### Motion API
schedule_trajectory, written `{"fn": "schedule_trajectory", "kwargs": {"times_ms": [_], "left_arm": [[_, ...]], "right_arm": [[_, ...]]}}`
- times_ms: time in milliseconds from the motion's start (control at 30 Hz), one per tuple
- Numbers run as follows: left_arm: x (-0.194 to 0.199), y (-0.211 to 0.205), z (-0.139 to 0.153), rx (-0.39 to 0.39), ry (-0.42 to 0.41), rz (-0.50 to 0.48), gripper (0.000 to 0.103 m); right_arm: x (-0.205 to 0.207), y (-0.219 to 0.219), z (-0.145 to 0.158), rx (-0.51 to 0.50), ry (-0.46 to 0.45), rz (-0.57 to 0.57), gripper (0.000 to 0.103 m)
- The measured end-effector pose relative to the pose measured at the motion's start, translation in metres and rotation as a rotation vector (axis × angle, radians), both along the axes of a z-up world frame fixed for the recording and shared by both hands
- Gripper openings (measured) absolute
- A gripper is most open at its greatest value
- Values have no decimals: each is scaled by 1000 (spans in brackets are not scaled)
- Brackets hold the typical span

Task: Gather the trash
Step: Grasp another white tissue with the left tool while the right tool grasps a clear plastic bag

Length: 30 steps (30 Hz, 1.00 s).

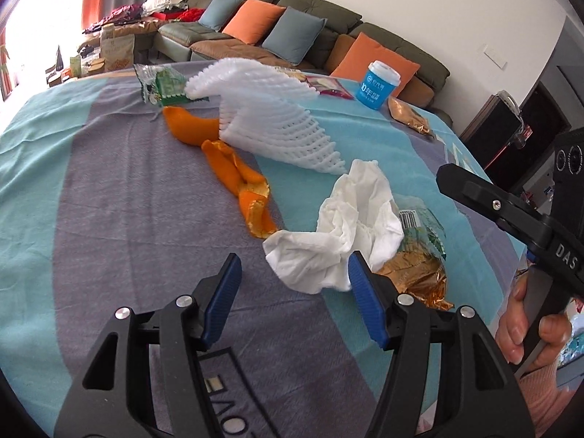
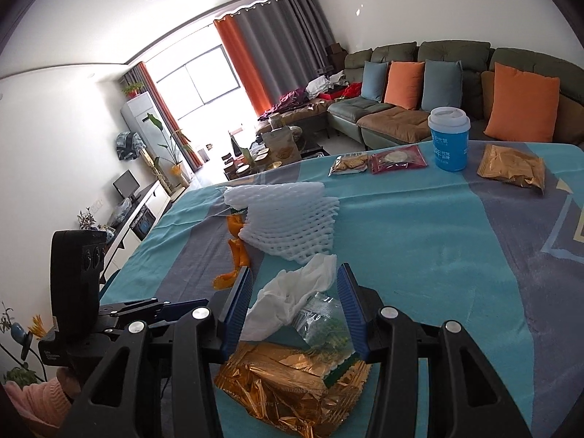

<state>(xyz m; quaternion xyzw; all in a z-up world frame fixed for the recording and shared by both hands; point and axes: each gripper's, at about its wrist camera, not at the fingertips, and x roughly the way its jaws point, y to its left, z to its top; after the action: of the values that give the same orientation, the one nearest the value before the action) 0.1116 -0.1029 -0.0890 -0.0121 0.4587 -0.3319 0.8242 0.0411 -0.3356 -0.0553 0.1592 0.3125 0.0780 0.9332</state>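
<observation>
Left gripper [image 1: 295, 275]: jaws wide, empty; crumpled tissue [image 1: 350, 219] at 1 o'clock. Orange peel [image 1: 233, 168], foam net [image 1: 277, 124] at 12. Right gripper [image 2: 294, 292]: wide, empty, straddling gold wrapper [image 2: 292, 383]. Nothing collected yet. Striped tablecloth [image 2: 438, 237]; sofa [image 2: 438, 73] behind.

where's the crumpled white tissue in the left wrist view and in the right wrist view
Left wrist view: the crumpled white paper tissue lies lower centre-right, just beyond the open left gripper.
Right wrist view: the tissue lies lower centre, between the fingers of the open right gripper.
Shared landmark: the white foam fruit net, beyond the tissue in both.
</observation>
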Motion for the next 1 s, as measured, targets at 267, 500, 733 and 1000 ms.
{"fn": "schedule_trajectory", "kwargs": {"times_ms": [267,500,733,1000], "left_arm": [[3,-14,-5,5,11,-1,31],[-2,-14,-5,-15,9,-15,3],[-13,2,15,-58,-57,-10,3],[-19,36,36,-105,-105,24,3]], "right_arm": [[-4,-12,-3,20,4,-14,46],[-12,-24,-6,23,25,-41,46],[-16,-23,-16,18,70,-37,46],[-9,-13,-26,47,112,7,45]]}}
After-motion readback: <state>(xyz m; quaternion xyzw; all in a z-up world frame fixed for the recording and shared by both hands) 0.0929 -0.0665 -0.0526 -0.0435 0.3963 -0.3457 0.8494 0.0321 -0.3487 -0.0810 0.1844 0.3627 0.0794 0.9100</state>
